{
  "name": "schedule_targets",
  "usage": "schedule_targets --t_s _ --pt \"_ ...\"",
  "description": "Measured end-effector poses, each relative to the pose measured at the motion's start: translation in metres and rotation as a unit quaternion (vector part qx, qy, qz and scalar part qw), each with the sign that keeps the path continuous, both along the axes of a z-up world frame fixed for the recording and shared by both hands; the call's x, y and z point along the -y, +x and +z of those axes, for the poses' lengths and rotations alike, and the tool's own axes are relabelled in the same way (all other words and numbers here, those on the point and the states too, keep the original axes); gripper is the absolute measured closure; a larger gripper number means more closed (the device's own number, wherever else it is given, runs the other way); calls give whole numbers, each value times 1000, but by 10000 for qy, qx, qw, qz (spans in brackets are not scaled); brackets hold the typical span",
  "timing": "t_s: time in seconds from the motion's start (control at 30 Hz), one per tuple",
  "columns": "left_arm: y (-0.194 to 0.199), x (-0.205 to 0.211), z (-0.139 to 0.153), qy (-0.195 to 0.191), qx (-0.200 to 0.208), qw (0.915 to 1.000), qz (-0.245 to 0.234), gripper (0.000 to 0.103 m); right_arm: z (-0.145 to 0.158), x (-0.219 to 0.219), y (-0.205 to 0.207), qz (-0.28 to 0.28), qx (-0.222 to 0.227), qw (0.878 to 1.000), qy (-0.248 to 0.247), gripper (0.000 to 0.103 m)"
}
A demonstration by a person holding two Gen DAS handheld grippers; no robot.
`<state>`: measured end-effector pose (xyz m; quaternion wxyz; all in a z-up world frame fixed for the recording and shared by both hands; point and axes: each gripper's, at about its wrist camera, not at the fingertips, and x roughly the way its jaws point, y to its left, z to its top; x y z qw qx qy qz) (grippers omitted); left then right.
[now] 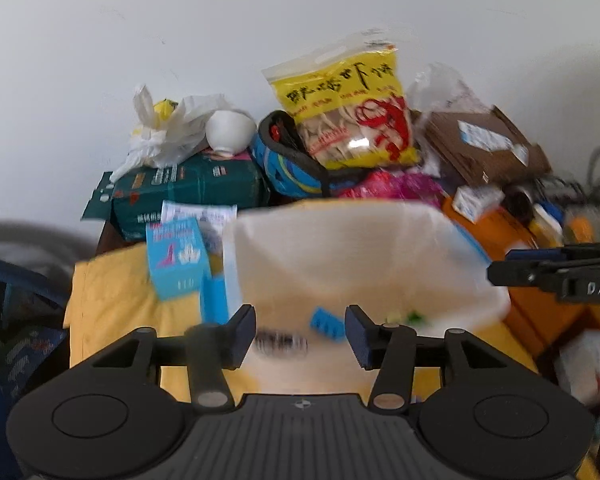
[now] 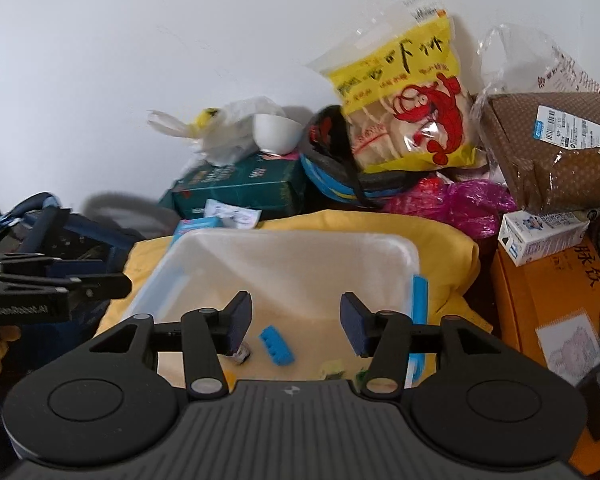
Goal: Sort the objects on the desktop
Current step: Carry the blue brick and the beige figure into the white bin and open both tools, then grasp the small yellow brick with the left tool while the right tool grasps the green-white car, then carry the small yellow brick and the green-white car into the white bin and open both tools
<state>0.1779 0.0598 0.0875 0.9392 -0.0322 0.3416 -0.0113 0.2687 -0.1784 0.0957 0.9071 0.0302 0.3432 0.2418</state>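
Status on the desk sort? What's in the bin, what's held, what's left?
Done: the translucent bin holds a blue block and a few small bits. In hand: nothing; left gripper and right gripper are both open over the bin. Left: most clutter, including the yellow snack bag, white bowl, green box and milk carton.
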Motion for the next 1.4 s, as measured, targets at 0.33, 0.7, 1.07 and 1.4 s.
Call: schedule_targets --t_s 0.33,0.7,1.07,1.4 --pt "-126 25 -100 -302 -474 9984 17 47 -114 20 -127 57 -722 9946 -739 49" --pt "-184 96 -131 -311 -824 9902 -1082 48 -137 -18 -191 1298 -428 9865 -907 56" --pt "-171 100 -157 -234 -948 9907 -943 86 -153 -35 -175 1659 -487 9786 -1111 66" --pt "-184 65 -134 -193 -727 9962 -429 86 -143 -4 -186 1504 -554 9836 -822 83"
